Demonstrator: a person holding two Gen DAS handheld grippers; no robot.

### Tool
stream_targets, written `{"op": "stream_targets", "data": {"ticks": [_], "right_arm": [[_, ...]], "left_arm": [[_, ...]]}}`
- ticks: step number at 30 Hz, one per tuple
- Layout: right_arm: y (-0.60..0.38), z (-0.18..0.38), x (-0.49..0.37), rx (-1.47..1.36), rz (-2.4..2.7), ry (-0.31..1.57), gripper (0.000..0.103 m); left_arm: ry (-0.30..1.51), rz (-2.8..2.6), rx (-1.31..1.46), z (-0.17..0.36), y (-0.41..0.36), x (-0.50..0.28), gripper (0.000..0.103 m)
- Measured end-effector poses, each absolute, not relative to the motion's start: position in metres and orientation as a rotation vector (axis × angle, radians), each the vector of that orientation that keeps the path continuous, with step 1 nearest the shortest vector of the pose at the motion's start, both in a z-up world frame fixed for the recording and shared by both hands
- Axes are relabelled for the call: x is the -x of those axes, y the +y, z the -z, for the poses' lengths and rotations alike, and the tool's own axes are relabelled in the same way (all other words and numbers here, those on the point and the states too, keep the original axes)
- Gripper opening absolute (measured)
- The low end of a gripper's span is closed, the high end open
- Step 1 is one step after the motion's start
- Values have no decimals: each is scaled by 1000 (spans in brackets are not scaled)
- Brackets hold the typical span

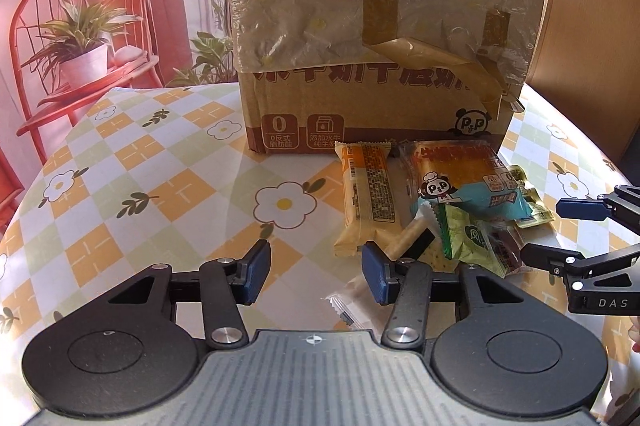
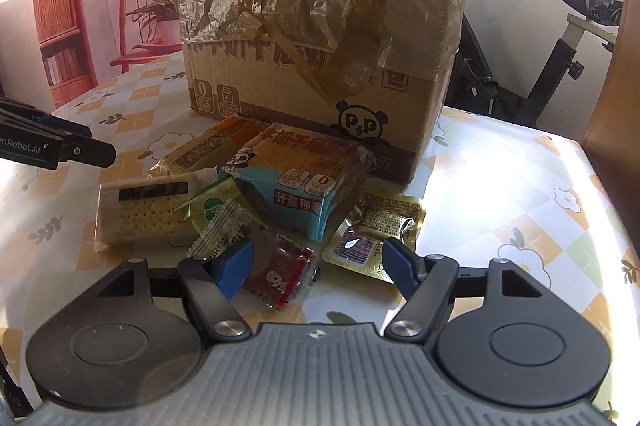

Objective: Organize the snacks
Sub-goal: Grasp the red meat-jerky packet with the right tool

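A pile of snack packets lies in front of a taped cardboard box (image 1: pixel 380 66) (image 2: pixel 320 46). It holds a pale yellow bread packet (image 1: pixel 368 198), a blue panda packet (image 1: pixel 460 182) (image 2: pixel 296 178), a green packet (image 1: pixel 468 238) (image 2: pixel 212 210), a cracker pack (image 2: pixel 140 218), a small red packet (image 2: pixel 280 278) and a gold packet (image 2: pixel 376 226). My left gripper (image 1: pixel 316 266) stands open just left of the pile, nothing between its fingers. My right gripper (image 2: pixel 318 262) is open low over the pile's near edge. The red packet lies between its fingers, which do not press on it.
The table wears a checked flower-print cloth (image 1: pixel 160 186). A small clear wrapper (image 1: pixel 344 306) lies by my left gripper's right finger. A red chair with a potted plant (image 1: pixel 84 58) stands behind the table on the left, an exercise bike (image 2: pixel 560 58) on the right.
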State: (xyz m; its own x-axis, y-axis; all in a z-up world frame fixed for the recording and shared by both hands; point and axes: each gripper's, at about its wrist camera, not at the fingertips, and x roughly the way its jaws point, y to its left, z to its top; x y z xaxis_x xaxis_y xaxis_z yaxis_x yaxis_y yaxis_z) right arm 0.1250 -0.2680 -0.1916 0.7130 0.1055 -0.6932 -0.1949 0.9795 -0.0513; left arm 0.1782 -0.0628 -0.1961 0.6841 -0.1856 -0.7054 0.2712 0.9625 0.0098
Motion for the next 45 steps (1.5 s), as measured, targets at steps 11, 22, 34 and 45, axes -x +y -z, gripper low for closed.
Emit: {"op": "stream_targets", "data": {"ticks": [11, 22, 34, 45], "right_arm": [[-242, 201, -137, 260, -306, 812, 73], [-245, 213, -164, 154, -332, 897, 73], [-249, 196, -139, -14, -379, 971, 72], [-235, 205, -128, 189, -412, 935, 53]], "left_arm": [[799, 272, -113, 204, -63, -174, 53], [803, 270, -84, 205, -60, -170, 53], [818, 282, -55, 210, -59, -167, 53], [820, 281, -53, 210, -57, -165, 53]]}}
